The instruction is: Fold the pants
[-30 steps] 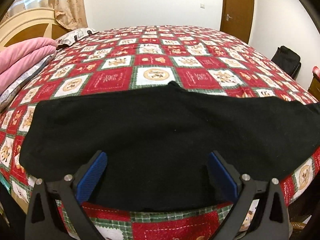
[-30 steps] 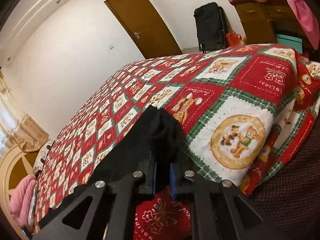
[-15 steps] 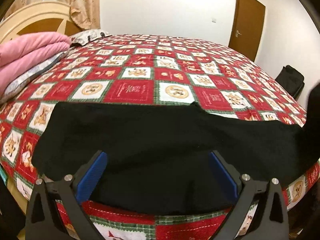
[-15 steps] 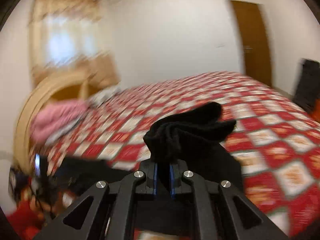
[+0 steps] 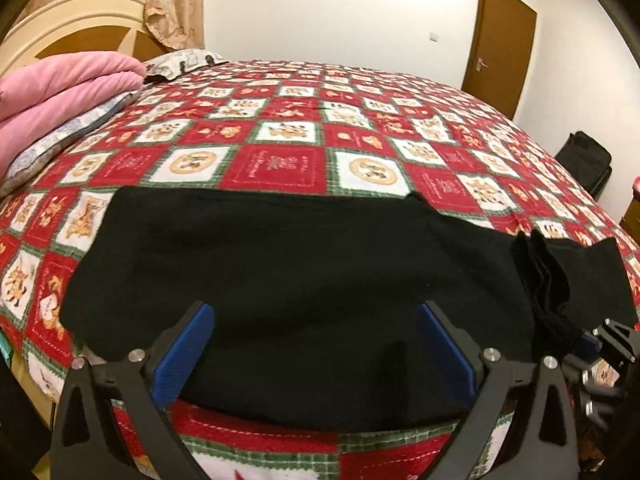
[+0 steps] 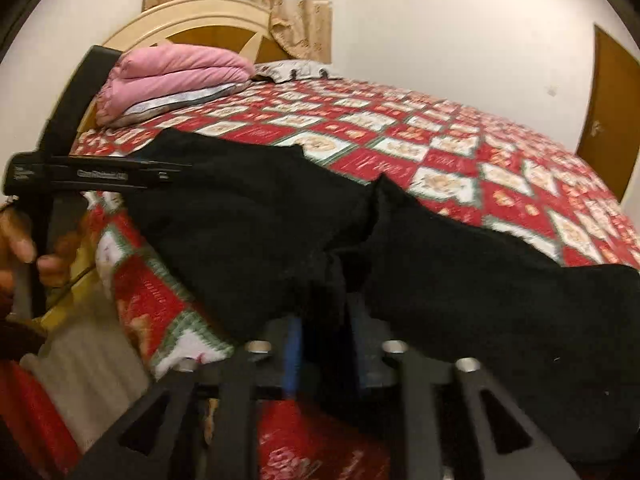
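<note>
Right hand-held gripper (image 6: 322, 344) is opening its jaws; a bunched fold of the black knitted fabric pants (image 5: 288, 280) lies between the blue pads, and the blur does not show whether the pads press on it. Left hand-held gripper (image 5: 316, 354) stands wide open above the near hem and holds nothing.

The pants lie flat on the bed (image 5: 280, 160), which carries a red, white and green patchwork quilt, at its near edge. Their long axis runs left to right across both wrist views. The carried end sits doubled over at the right of the left view, just beside the right hand-held gripper, so the right hand is nearer the fold. The left hand (image 6: 24, 248) is nearer the flat left end.

No containers are in view. A folded pink blanket (image 5: 60, 88) rests near the headboard, well apart from the pants.
</note>
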Tool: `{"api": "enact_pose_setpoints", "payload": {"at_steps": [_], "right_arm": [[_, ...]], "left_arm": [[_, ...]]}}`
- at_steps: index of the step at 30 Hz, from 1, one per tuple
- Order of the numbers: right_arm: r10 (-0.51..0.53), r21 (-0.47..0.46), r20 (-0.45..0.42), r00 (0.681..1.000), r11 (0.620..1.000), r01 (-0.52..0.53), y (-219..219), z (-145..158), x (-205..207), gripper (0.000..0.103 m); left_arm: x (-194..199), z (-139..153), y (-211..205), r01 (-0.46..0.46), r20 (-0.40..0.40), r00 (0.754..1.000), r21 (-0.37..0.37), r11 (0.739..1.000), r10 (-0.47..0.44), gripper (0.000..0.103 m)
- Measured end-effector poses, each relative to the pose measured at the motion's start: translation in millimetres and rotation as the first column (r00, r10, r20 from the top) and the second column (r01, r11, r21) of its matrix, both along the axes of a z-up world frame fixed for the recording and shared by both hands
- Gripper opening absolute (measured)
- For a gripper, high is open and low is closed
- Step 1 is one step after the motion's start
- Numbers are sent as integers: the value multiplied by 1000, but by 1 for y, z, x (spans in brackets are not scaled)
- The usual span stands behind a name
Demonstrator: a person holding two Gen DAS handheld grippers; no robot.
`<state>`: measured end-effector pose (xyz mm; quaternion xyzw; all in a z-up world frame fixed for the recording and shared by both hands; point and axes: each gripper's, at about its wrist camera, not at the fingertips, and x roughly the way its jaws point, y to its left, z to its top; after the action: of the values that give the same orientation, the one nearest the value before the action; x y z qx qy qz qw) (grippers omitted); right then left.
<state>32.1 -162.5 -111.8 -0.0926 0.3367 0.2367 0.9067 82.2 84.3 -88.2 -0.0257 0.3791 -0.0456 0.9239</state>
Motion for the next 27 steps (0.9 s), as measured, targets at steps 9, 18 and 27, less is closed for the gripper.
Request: {"api": "enact_pose_setpoints", "payload": {"at_steps": [9,18,27], "right_arm": [[-17,242,1,1000,970,16,-63,68,-10,39],[-435,167,-50,899,884,437,-175,62,33,25],[-523,136,-167,836,827,545,-192,18,70,24]], "left_arm": [[-6,27,-37,149,91,984,74,986,-156,103],[1,63,-141,403,190,898,11,915,-398,103],[34,-9,-150,275,-48,960,-14,961,-275,98]]}}
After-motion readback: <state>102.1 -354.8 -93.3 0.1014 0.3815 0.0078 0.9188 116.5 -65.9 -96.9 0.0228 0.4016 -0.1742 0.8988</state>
